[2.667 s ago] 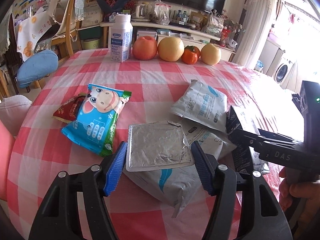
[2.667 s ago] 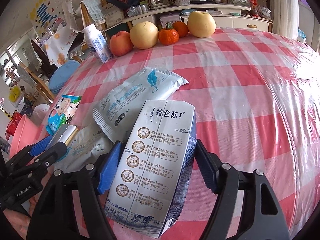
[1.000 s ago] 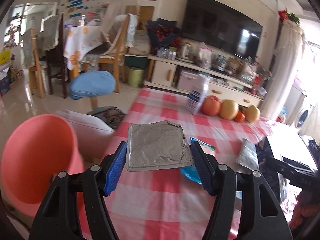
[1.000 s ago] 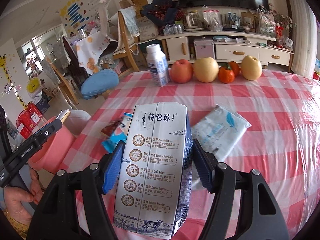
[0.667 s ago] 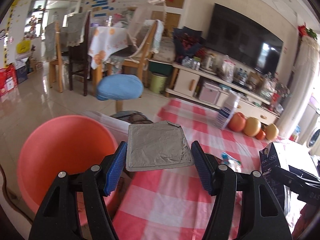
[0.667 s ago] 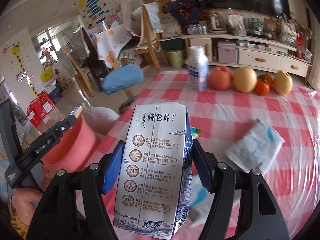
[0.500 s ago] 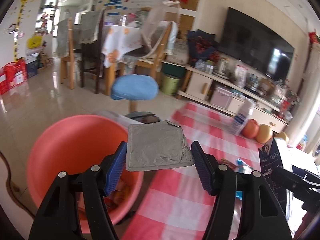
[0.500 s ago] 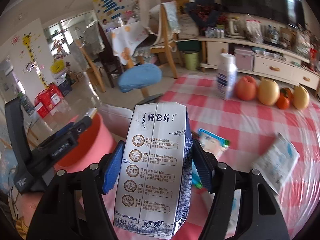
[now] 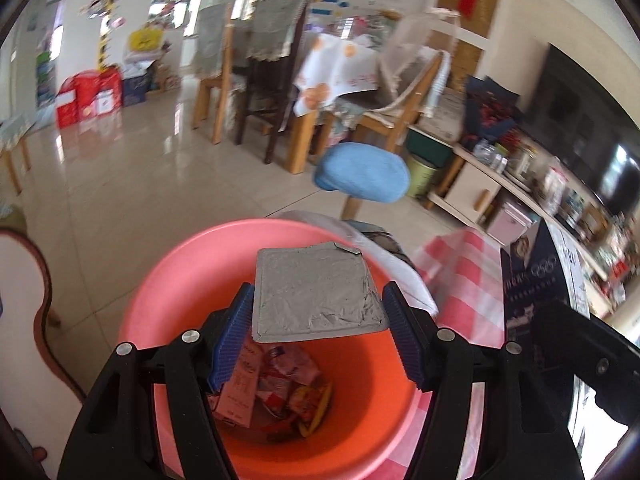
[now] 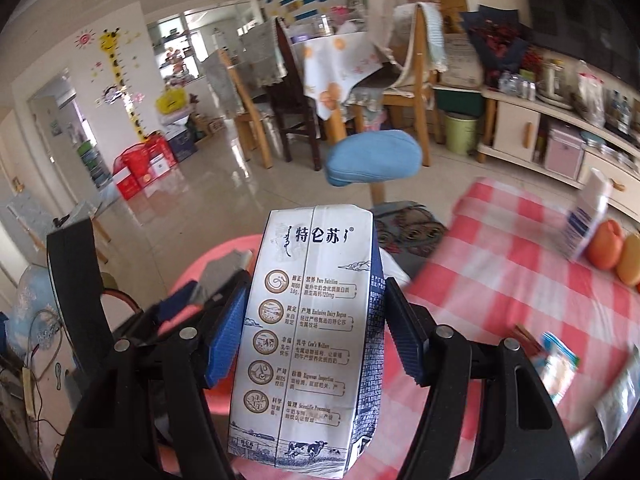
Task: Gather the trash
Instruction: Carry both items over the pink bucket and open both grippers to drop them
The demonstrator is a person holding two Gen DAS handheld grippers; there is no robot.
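My left gripper [image 9: 318, 330] is shut on a flat silver foil packet [image 9: 314, 292], held right above the open pink bin [image 9: 168, 284]. Several wrappers lie at the bin's bottom. My right gripper [image 10: 314, 330] is shut on a white and blue milk carton [image 10: 310, 336], upright between the blue pads. In the right wrist view the pink bin [image 10: 224, 256] shows just behind the carton, with the left gripper [image 10: 192, 300] and its foil packet [image 10: 224, 270] over it. The carton [image 9: 536, 280] also shows at the right edge of the left wrist view.
The red-checked table [image 10: 512, 276] lies to the right, with a white bottle [image 10: 586, 220], fruit [image 10: 606, 244] and wrappers [image 10: 558, 364] on it. A blue-cushioned stool [image 9: 362, 174] and wooden chairs [image 9: 276, 88] stand behind the bin on the tiled floor.
Both grippers swung left off the table toward the pink bin. The foil packet now hangs over the bin's mouth, and the carton has come up beside it.
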